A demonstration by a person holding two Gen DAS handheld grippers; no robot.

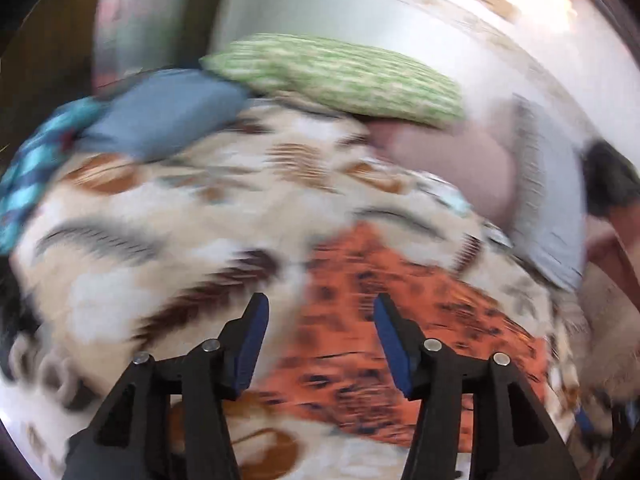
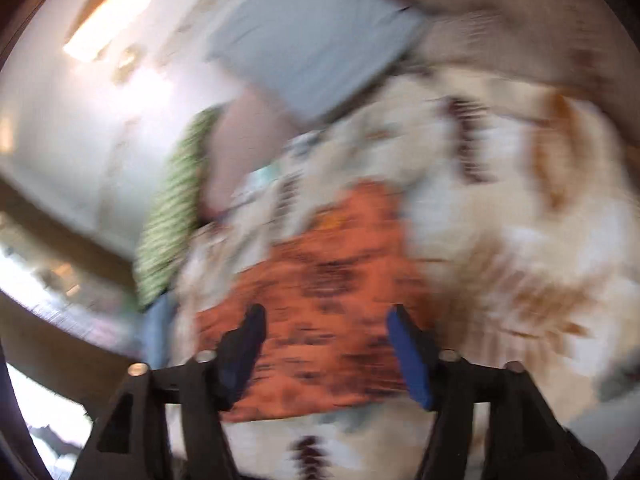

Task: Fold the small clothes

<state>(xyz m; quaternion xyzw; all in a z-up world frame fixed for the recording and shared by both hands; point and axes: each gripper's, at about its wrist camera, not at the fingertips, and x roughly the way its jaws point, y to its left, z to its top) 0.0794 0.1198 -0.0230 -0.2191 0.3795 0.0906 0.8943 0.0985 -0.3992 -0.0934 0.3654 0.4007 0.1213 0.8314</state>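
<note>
Plainly, both sets of jaws stand apart with nothing pinched between them: the left gripper [image 1: 321, 300] and the right gripper [image 2: 326, 312] each hover just above the orange garment [image 1: 400, 320], blue pads clear of the cloth. That orange, dark-speckled piece, the small item being folded, lies flat on the patterned blanket [image 1: 160, 208], which looks to cover a bed or similar soft surface rather than a tabletop. Both views are smeared by motion, so seams and edges are hard to read.

Judging by its fairly neat outline, one fold seems laid down and released. To do the next step well, each gripper should come down on a matching corner or edge, catch only the top layer and not the blanket beneath, then carry both sides over evenly so the fold lands square.

Further out lie a green striped pillow [image 1: 340, 76], a blue-grey cushion [image 1: 160, 116], a turquoise patterned cloth [image 1: 36, 168], and a grey folded piece [image 1: 556, 200] next to something pinkish. No basket, box or other container is visible, so I cannot say where finished pieces go.
</note>
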